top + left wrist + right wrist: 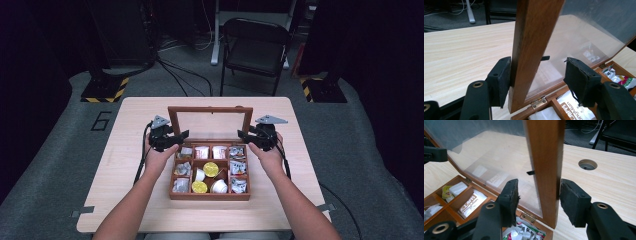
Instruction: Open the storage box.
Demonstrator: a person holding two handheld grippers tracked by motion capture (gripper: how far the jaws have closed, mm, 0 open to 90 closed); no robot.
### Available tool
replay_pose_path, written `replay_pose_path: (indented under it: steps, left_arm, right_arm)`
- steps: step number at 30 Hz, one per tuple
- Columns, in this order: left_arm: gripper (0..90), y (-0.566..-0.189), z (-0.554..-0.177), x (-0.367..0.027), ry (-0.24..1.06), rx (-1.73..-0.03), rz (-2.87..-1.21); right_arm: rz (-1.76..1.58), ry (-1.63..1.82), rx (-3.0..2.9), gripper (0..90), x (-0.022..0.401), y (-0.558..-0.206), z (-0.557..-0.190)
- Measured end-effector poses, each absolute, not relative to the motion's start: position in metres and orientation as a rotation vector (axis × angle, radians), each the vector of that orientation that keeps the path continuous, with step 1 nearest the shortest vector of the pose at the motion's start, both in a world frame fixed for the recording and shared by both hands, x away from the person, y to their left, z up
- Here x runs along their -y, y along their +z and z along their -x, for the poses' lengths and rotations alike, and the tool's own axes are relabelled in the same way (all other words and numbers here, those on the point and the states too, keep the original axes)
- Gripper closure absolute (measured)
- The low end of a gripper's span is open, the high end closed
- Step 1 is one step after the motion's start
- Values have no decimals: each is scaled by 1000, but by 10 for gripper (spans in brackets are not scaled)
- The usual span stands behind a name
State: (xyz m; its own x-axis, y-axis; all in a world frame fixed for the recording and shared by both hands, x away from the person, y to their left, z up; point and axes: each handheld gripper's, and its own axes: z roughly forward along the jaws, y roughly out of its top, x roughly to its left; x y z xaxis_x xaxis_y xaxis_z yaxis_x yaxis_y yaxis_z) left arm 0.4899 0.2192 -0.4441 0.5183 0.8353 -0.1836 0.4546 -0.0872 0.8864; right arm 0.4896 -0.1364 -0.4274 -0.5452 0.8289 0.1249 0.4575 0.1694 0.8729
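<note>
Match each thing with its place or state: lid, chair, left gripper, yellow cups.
Things:
1. lid
2. chair
3. left gripper
4. yellow cups

Places or states:
A. behind the table
B. stands upright, open
C. in the middle of the box
D. jaws astride the lid's left side

Pairs: 1-B, 2-A, 3-D, 4-C
</note>
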Motion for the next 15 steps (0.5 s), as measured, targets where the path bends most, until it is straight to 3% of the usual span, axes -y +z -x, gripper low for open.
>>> replay_pose_path:
  steps: [15]
  left_arm:
    - [382,-453,-499,-222,417,-1103,-1707]
  right_arm:
    - [-1252,1333,-2064,462,132,-441,-502]
